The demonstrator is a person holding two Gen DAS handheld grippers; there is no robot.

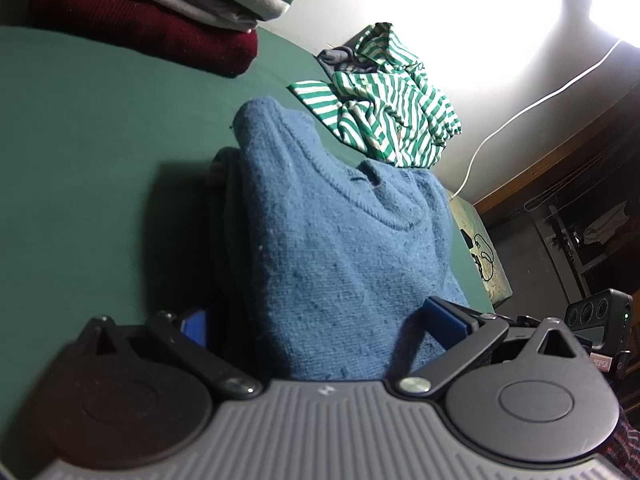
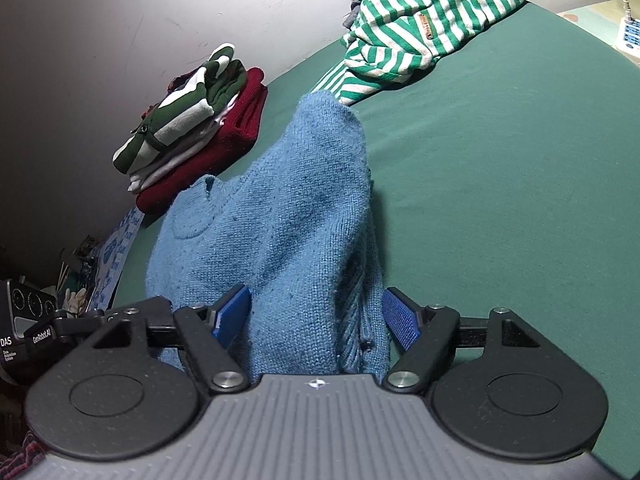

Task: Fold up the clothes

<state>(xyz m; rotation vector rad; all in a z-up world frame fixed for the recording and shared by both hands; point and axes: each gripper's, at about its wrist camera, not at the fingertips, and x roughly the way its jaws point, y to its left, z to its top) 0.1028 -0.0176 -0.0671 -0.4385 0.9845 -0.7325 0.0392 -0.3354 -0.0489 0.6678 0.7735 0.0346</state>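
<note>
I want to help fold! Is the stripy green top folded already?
No. The striped top lies crumpled in a loose heap on the green sheet, unlike the neat folded stack near the wall.

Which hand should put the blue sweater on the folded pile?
Probably left. The folded pile lies on its side, and both grippers have the blue sweater between wide-spread jaws.

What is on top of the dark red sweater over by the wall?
On the dark red sweater lies a stack of folded clothes: pale ones, then a green-and-white striped top uppermost. Most of the red sweater's upper face is covered, so it cannot be seen.
</note>
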